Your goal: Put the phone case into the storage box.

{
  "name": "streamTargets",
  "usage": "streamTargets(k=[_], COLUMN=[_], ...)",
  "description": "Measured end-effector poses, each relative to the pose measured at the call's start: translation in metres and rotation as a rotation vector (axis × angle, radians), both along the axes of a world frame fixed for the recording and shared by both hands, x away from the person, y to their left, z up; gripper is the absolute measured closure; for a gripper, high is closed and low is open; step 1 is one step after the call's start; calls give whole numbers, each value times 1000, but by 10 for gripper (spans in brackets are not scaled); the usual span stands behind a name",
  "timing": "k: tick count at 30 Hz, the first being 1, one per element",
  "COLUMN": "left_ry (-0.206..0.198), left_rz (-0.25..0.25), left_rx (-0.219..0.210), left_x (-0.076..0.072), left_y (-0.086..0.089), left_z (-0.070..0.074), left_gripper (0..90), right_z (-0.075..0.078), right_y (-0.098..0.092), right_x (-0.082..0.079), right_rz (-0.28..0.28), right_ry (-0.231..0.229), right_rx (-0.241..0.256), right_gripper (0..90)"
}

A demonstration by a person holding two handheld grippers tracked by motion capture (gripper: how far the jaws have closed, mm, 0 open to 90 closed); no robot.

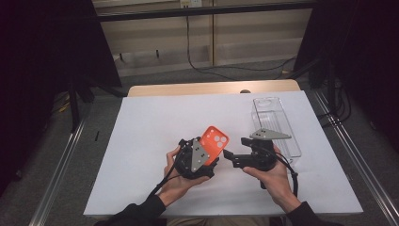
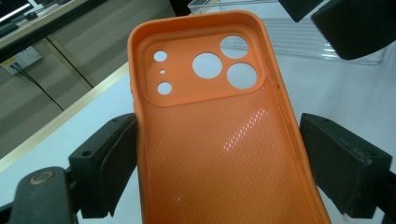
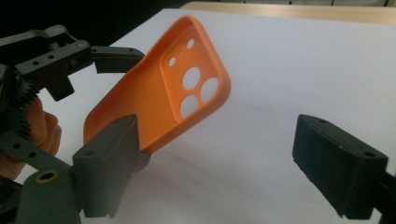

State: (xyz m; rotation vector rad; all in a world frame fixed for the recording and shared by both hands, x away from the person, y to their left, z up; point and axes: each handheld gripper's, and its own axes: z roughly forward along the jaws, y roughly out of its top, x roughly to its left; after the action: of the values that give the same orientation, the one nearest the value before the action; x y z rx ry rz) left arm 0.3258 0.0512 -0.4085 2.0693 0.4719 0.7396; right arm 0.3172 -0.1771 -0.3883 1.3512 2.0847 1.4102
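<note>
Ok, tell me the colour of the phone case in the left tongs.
Orange: the phone case shows best in the left gripper view.

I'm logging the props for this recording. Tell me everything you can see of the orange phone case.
The phone case is orange, looks like soft rubbery plastic, and is empty. Its inside has a fine dotted texture with a glossy sheen. A raised camera block at one end has three large round holes and three small ones. The left gripper clamps its long sides and holds it tilted above the white sheet, camera end up and away from the person. The right gripper is open beside it.
</note>
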Motion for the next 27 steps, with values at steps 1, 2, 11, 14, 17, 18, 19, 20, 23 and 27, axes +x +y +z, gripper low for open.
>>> streamTargets(k=[1, 2, 11, 14, 17, 18, 19, 20, 23, 27], left_ry=[-1, -2, -27, -32, -34, -34, -35, -36, -37, -41], left_rz=[2, 3, 9, 11, 12, 9, 9, 10, 17, 14], left_rx=[-2, -1, -7, -4, -6, -2, -4, -4, -7, -4], left_x=[0, 0, -4, -5, -5, -5, -5, -5, -6, -7], left_y=[0, 0, -2, -4, -5, -6, -6, -6, -8, -10], left_z=[0, 0, 0, -1, -2, -2, -2, -2, -3, -3], left_gripper=[140, 140, 140, 140, 140, 140, 140, 140, 140, 140], right_z=[1, 3, 8, 7, 9, 9, 9, 10, 11, 12], right_y=[1, 1, 5, 4, 5, 5, 6, 6, 7, 8], right_x=[1, 2, 7, 10, 11, 11, 11, 11, 12, 13], right_rz=[-3, 2, 0, 3, 4, 4, -5, -13, -21, -34], right_ry=[12, 20, 77, 92, 111, 111, 108, 111, 113, 119], right_rx=[-4, -9, -23, -9, -1, -1, -8, -9, -5, 1], right_gripper=[151, 161, 172, 173, 207, 207, 213, 232, 279, 370])
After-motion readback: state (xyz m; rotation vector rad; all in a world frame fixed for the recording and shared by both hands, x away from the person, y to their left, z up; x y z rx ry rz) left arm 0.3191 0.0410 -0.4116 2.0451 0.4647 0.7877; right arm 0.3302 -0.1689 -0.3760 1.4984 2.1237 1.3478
